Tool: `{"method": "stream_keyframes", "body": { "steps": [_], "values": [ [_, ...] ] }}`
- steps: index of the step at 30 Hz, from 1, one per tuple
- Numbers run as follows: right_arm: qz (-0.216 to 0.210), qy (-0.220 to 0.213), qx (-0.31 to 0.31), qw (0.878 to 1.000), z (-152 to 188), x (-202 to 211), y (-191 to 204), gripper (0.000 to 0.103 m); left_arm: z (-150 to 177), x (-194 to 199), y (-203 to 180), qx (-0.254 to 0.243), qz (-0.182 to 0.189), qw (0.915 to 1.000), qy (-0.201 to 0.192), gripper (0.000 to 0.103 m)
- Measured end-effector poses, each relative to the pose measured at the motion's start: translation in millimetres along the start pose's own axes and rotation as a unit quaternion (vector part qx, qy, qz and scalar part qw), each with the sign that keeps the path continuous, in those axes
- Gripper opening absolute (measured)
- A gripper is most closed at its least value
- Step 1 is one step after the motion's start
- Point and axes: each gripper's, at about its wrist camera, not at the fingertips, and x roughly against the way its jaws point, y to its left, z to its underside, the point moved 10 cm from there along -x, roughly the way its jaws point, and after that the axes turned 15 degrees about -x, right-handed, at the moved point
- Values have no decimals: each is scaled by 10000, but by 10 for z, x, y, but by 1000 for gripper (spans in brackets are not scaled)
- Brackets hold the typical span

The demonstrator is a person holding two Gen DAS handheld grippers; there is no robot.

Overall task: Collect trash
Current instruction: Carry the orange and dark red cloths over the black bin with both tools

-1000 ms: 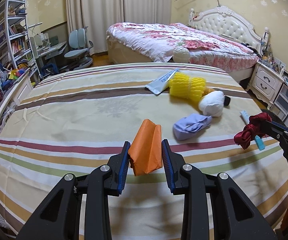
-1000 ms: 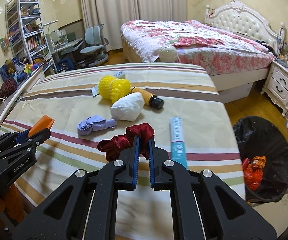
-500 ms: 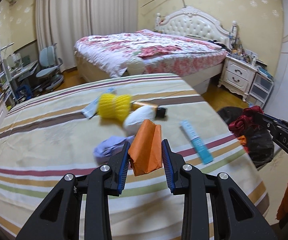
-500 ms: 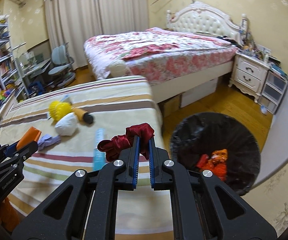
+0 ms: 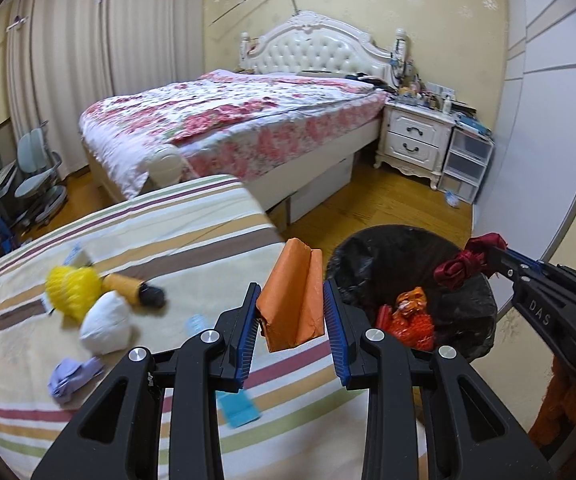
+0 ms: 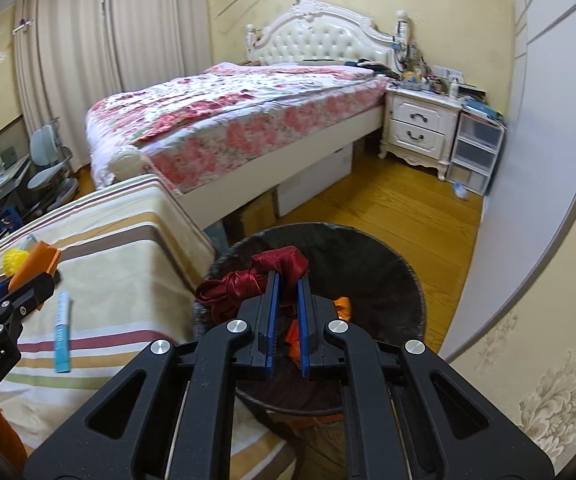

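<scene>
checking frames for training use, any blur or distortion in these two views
Left wrist view: items on the striped bed are motion-smeared, while the left gripper and its orange paper stay sharp. Right wrist view: milder blur, ribbon and bin readable. Both: strong fisheye bending and dark corners.

Centre frame, the left gripper (image 5: pixel 291 312) pinches orange paper (image 5: pixel 293 304); at right, the bin (image 5: pixel 468 312) sits beneath a red ribbon (image 5: pixel 464 264).

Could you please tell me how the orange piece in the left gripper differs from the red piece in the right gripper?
The orange folded paper is stiff and flat-sided; the dark red ribbon is shiny and bunched. The paper hangs over the striped bed's edge, the ribbon over the black bin. Both are clamped between fingers.
</scene>
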Motion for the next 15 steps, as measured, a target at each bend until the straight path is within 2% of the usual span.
{"method": "stream_keyframes", "body": {
  "steps": [10,15],
  "values": [
    [332,86,-201,9992,-74,-388,-275,9,-279,-518,-409,-370,102,9992,129,33],
    [419,126,-299,9986,-103,-527,-379,9,-374,-671,-511,-601,5,9982,88,32]
  ]
}}
